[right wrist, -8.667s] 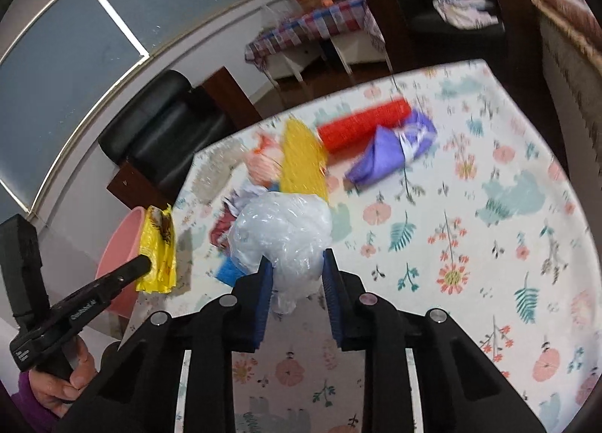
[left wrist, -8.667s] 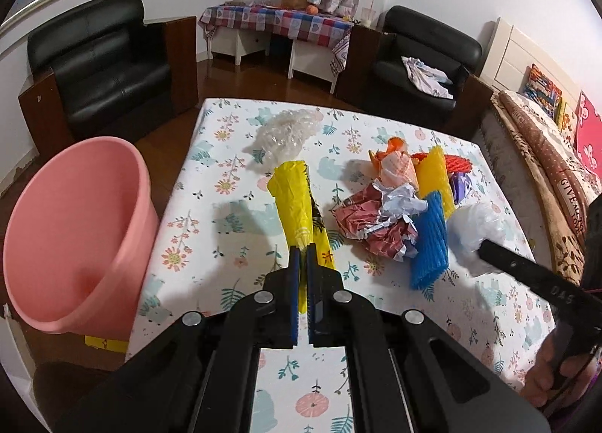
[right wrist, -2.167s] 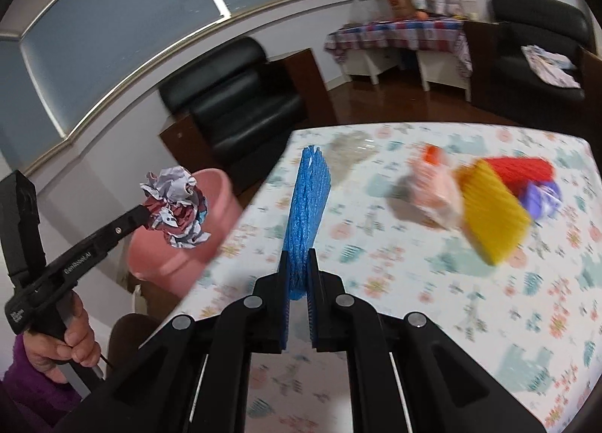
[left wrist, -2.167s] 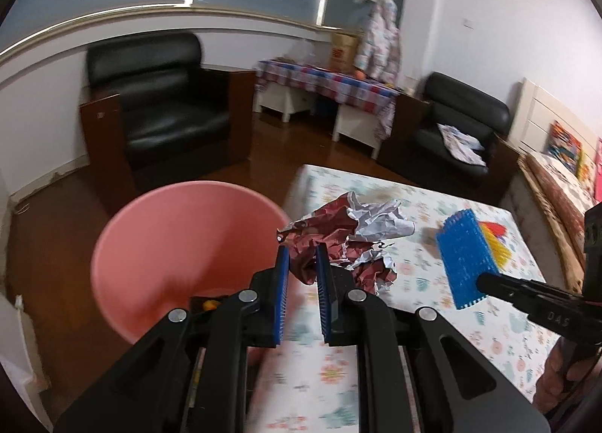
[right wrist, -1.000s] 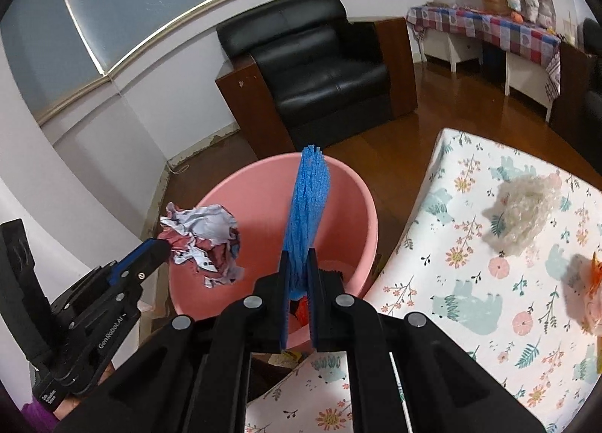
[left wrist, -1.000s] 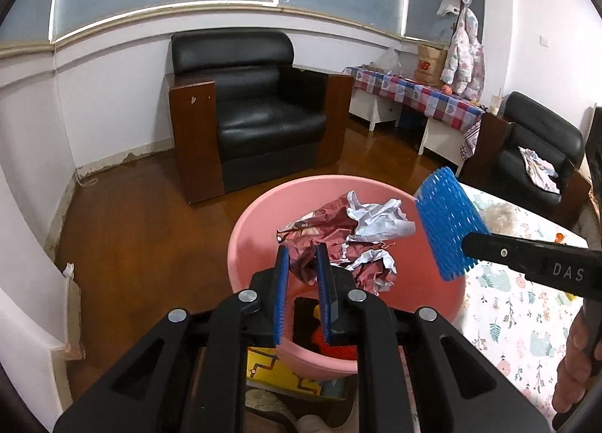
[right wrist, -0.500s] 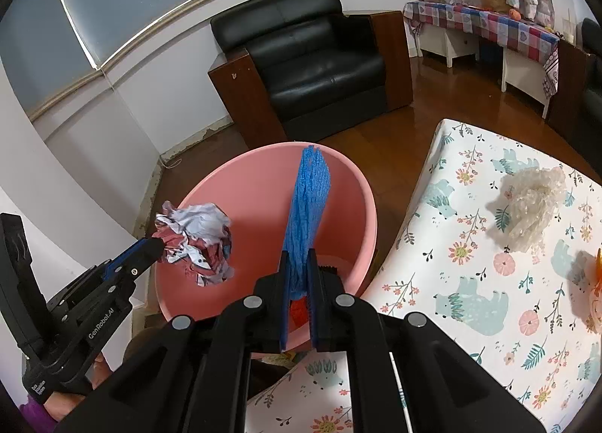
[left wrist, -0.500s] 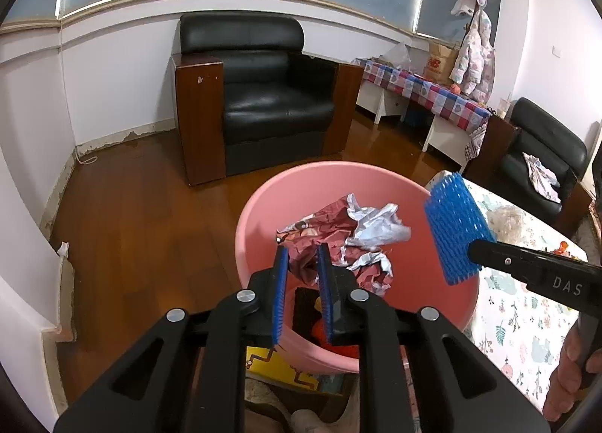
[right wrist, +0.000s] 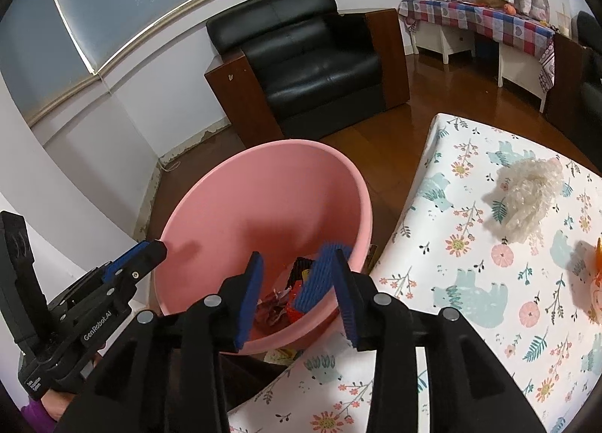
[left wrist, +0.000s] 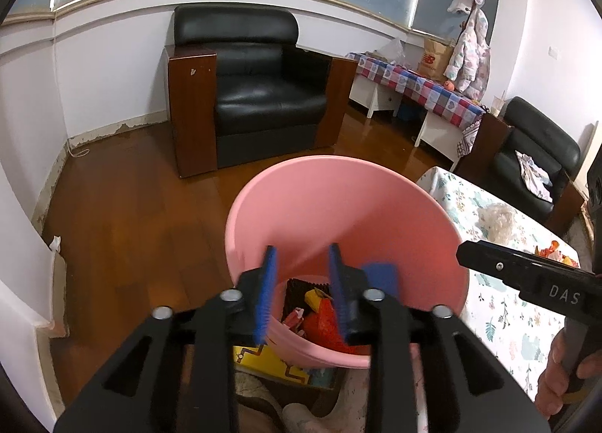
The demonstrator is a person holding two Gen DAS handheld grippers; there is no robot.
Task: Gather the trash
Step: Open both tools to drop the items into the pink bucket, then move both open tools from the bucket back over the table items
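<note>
The pink bin (left wrist: 338,214) stands on the wood floor (left wrist: 143,184) just off the tabletop's (right wrist: 489,282) near-left edge, mouth up. At its bottom lie crumpled red paper (right wrist: 274,307), red, yellow and black scraps, and a blue mesh sleeve (right wrist: 320,275) leaning on the inner wall. Both tools hang over the bin: the left hand-held gripper (left wrist: 301,282) and the right hand-held gripper (right wrist: 297,290) are each opening, nothing pressed between the pads; the sleeve shows loose between the right one's. A clear wrap wad (right wrist: 526,192) lies near the tabletop's far-left corner. An armchair (left wrist: 248,94) sits well beyond, bare floor between.
</note>
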